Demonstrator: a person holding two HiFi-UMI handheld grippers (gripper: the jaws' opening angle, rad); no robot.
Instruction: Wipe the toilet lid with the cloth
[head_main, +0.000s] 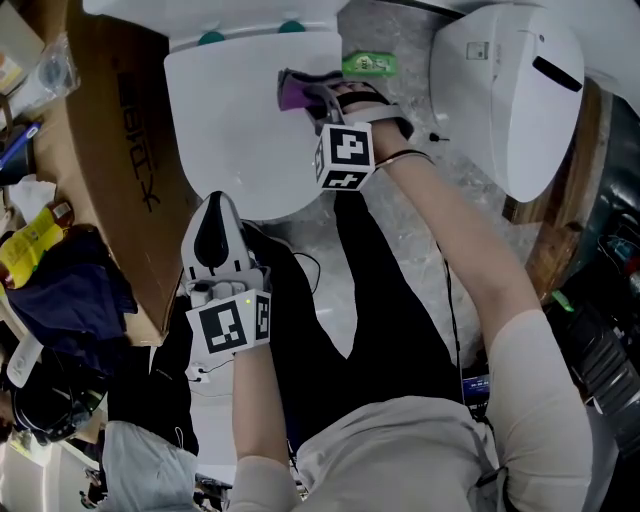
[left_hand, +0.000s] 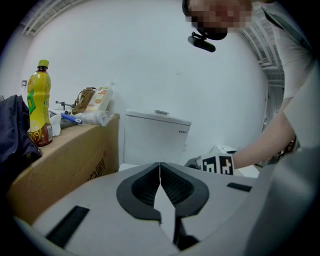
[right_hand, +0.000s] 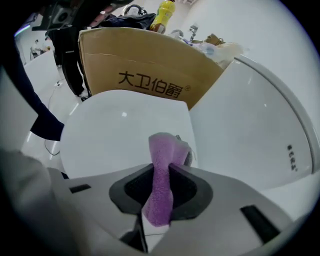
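Note:
The white toilet lid (head_main: 235, 120) lies closed below the tank at the top of the head view. My right gripper (head_main: 300, 92) is shut on a purple cloth (head_main: 294, 94), holding it at the lid's right rear part. In the right gripper view the purple cloth (right_hand: 162, 175) is pinched between the jaws, over the toilet lid (right_hand: 125, 135). My left gripper (head_main: 212, 235) hangs at the lid's front edge, held apart from it, shut and empty. In the left gripper view its jaws meet, in front of the tank (left_hand: 155, 137).
A brown cardboard box (head_main: 115, 150) stands against the toilet's left side, with a yellow bottle (head_main: 25, 240) and dark clothing (head_main: 60, 290) beside it. A second white toilet (head_main: 515, 90) sits at the upper right. A green packet (head_main: 368, 64) lies on the floor between them.

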